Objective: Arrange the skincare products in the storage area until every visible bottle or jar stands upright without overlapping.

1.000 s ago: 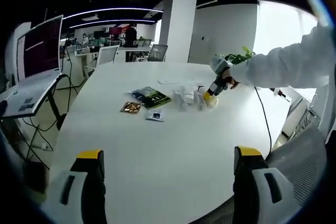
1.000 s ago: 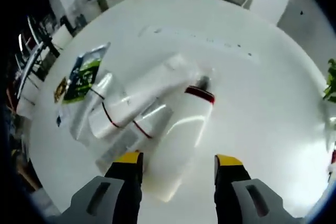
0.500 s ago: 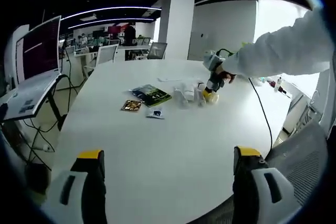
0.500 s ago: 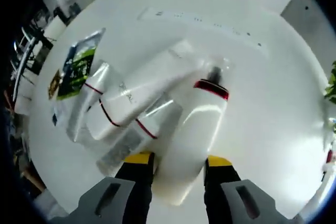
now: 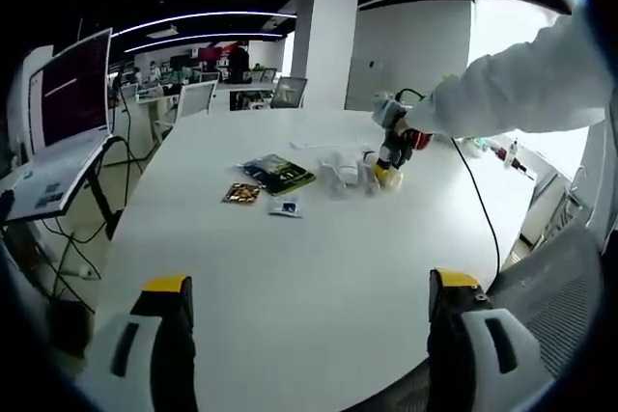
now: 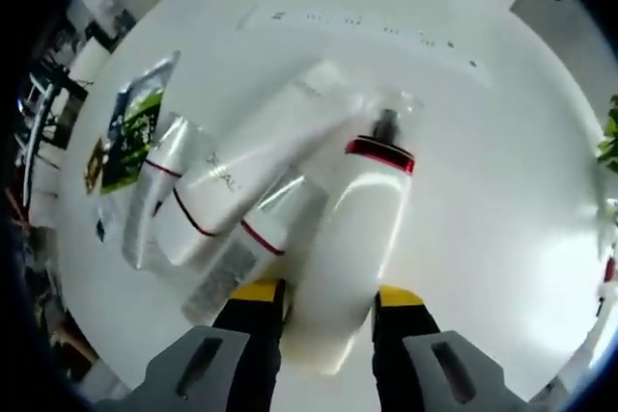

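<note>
The right gripper (image 6: pixel 319 298) pinches the lying white bottle (image 6: pixel 350 248) beside other tubes (image 6: pixel 227 190); the left gripper (image 5: pixel 309 287) stays spread over bare white table (image 5: pixel 319 258)

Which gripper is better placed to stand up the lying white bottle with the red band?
Right: the right gripper already straddles the white bottle. The left gripper hangs open, far back over the table.

1. We've got a white bottle (image 6: pixel 352 238) with a red band near its neck.
2. The tubes (image 6: pixel 227 185) next to it are white too, with thin red stripes.
3. The packet (image 6: pixel 126 132) looks green and black on silvery foil.
4. The right gripper (image 6: pixel 319 301) has yellow tips on grey jaws, same as the left gripper (image 5: pixel 314 287).
5. The table (image 5: pixel 290 267) is plain glossy white.
</note>
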Demonstrator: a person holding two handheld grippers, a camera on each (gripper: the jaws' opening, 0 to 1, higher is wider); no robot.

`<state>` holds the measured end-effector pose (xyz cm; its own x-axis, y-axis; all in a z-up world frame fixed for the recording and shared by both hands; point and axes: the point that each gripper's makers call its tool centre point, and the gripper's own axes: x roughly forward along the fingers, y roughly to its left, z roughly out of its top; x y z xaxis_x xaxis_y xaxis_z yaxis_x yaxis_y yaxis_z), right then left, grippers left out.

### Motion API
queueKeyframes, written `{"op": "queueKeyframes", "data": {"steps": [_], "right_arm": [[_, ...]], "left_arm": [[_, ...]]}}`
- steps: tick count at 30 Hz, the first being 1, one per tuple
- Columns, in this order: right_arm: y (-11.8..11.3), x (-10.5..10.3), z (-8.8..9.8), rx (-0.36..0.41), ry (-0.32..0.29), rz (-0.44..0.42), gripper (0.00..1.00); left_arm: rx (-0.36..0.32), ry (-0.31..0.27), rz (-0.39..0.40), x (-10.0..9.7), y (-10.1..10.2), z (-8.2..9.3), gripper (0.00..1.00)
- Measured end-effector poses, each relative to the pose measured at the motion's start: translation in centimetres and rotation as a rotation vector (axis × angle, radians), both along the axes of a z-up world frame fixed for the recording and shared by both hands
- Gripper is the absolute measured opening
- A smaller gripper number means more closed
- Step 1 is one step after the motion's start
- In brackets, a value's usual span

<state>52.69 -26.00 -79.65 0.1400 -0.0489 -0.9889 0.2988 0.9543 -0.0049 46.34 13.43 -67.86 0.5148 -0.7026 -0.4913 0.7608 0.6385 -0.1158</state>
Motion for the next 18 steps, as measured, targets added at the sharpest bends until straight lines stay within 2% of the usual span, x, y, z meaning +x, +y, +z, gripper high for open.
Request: {"op": "queueKeyframes", "data": {"steps": [7,10,12,18], "right_arm": [[-0.8,0.9,-0.4,0.008,0.026,0.04,0.36],[-0.5,0.4,-0.3,0.008,0.03,0.031,0.33],[-0.8,0.3,-0.2,0.005,0.037,-0.033,0.29],[0.5,-1.4,0.3,-0.004,0.016,-0.027,0.25]], "left_arm": [[0.029,-0.005,-0.005,0.0,0.1,-0.3,0.96],[0.028,-0.002,-0.006,0.0,0.1,-0.4,0.96],[0.029,0.0,-0.008,-0.1,0.1,-0.4,0.96],[0.028,0.01,-0.008,-0.1,0.1,-0.6,0.96]]}}
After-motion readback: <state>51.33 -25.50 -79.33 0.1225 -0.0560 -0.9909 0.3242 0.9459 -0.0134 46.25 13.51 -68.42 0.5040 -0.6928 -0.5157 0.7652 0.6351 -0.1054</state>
